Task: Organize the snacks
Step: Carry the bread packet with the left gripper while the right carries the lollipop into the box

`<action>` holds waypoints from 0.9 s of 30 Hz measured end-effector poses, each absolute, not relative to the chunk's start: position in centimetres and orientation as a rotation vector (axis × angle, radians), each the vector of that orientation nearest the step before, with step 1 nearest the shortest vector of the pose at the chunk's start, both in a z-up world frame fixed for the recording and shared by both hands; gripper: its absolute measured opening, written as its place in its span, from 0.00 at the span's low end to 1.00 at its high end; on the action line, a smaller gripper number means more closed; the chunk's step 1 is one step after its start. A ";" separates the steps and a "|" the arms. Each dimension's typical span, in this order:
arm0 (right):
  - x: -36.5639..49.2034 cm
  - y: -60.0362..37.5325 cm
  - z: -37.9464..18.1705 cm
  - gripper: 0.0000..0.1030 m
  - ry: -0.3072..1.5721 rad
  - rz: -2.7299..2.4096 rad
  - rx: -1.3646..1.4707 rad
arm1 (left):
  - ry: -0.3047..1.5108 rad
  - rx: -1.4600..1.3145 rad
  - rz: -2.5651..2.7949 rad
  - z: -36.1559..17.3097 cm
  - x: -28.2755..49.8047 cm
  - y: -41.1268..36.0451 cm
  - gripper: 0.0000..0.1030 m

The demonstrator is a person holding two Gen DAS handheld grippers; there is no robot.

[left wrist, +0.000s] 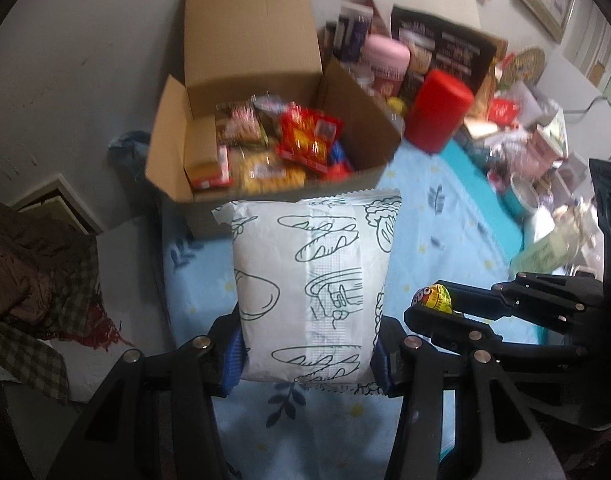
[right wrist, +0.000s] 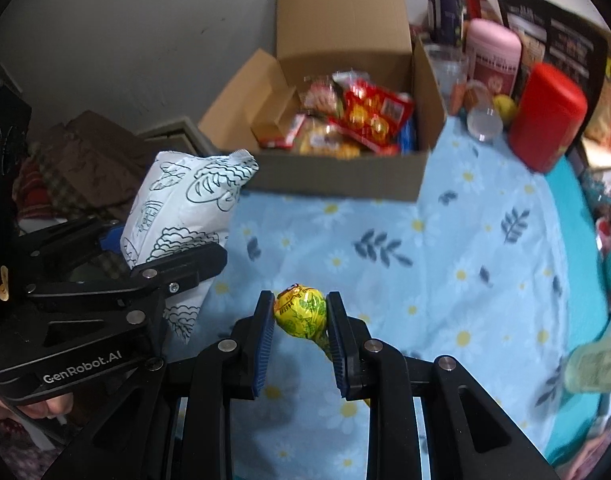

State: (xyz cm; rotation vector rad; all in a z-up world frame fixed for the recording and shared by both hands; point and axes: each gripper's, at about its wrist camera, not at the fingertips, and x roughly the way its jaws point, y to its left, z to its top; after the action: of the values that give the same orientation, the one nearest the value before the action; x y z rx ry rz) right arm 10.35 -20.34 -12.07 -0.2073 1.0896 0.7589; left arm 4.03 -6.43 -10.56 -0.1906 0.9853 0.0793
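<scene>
My left gripper (left wrist: pixel 307 344) is shut on a puffy white snack bag (left wrist: pixel 309 288) with dark line drawings and holds it above the blue floral cloth, just in front of the open cardboard box (left wrist: pixel 369 136). The box holds several snack packs, among them a red one (left wrist: pixel 309 136). My right gripper (right wrist: pixel 300 314) is shut on a yellow wrapped lollipop (right wrist: pixel 300 311), held over the cloth. The lollipop (left wrist: pixel 432 299) and right gripper show at the right in the left wrist view. The white bag (right wrist: pixel 177 216) and left gripper show at the left in the right wrist view, near the box (right wrist: pixel 345 178).
A red container (left wrist: pixel 439 110), a pink canister (left wrist: pixel 385 60) and dark packets stand right of the box. Clutter fills the far right edge. The blue floral cloth (right wrist: pixel 445 260) covers the table. Brown and checked fabric (left wrist: pixel 29 280) lies at the left, below the table.
</scene>
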 end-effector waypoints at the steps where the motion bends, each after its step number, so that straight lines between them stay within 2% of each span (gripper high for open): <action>1: 10.6 -20.1 -11.4 0.25 1.077 0.758 -0.210 | 0.973 -0.192 0.080 -10.0 4.2 -6.3 0.49; 14: 16.4 -16.4 -4.7 0.25 0.937 0.785 -0.210 | 0.815 -0.174 0.092 -2.8 9.9 -2.7 0.48; 27: 24.4 -11.9 -2.3 0.25 0.855 0.812 -0.233 | 0.761 -0.148 0.125 -0.2 18.2 1.3 0.48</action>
State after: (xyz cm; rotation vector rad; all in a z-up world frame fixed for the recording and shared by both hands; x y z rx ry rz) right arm 24.42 -11.95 -2.32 -0.2332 0.8554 0.8121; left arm 18.18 1.33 -0.19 -0.1482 0.7611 0.1249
